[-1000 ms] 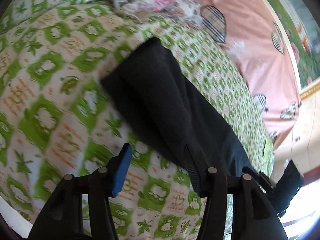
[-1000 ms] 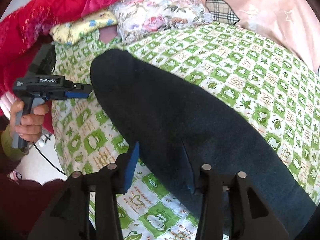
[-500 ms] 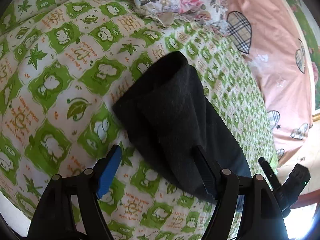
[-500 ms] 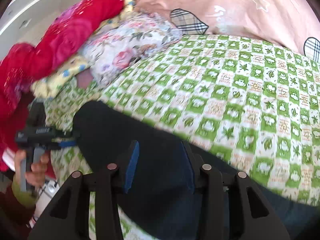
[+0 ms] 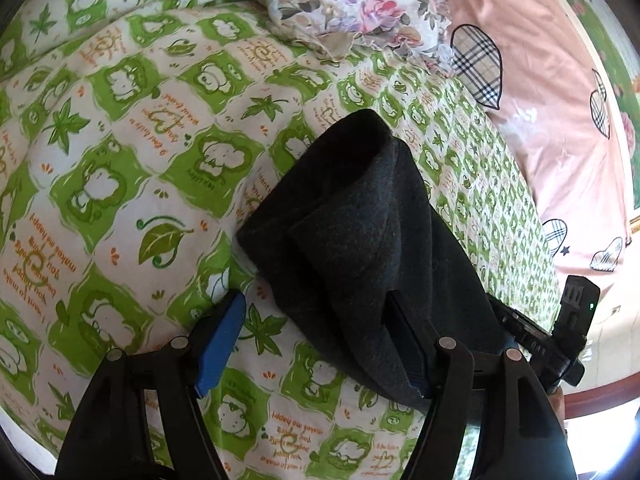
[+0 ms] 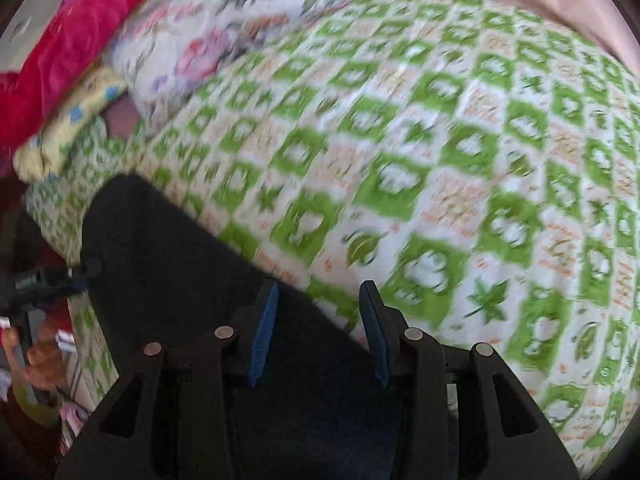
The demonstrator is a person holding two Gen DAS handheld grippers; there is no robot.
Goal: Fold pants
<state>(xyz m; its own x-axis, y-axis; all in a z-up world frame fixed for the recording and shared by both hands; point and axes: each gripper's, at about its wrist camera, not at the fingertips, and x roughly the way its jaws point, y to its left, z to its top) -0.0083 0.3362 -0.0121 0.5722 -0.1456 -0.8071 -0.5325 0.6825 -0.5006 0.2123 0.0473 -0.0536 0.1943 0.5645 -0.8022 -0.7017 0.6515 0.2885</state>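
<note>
Dark charcoal pants (image 5: 360,240) lie folded lengthwise on a green-and-white patterned bedspread (image 5: 120,160). My left gripper (image 5: 316,320) is open, low over the near edge of the pants; its right finger rests against the cloth, its blue left pad (image 5: 220,340) over the bedspread. In the right wrist view the pants (image 6: 168,272) fill the lower left. My right gripper (image 6: 316,316) is open, its jaws straddling the far edge of the pants where cloth meets bedspread (image 6: 440,160). The right gripper also shows in the left wrist view (image 5: 560,332).
A floral pillow (image 5: 340,8) and pink quilt with plaid hearts (image 5: 540,80) lie beyond the pants. A red blanket (image 6: 72,48) and yellow cloth (image 6: 72,120) are piled at the left. The left gripper and the hand holding it (image 6: 36,308) sit at the bed's edge.
My left gripper has moved down closer to the pants end. My right gripper has swung right across the pants to their far edge; its view is motion-blurred.
</note>
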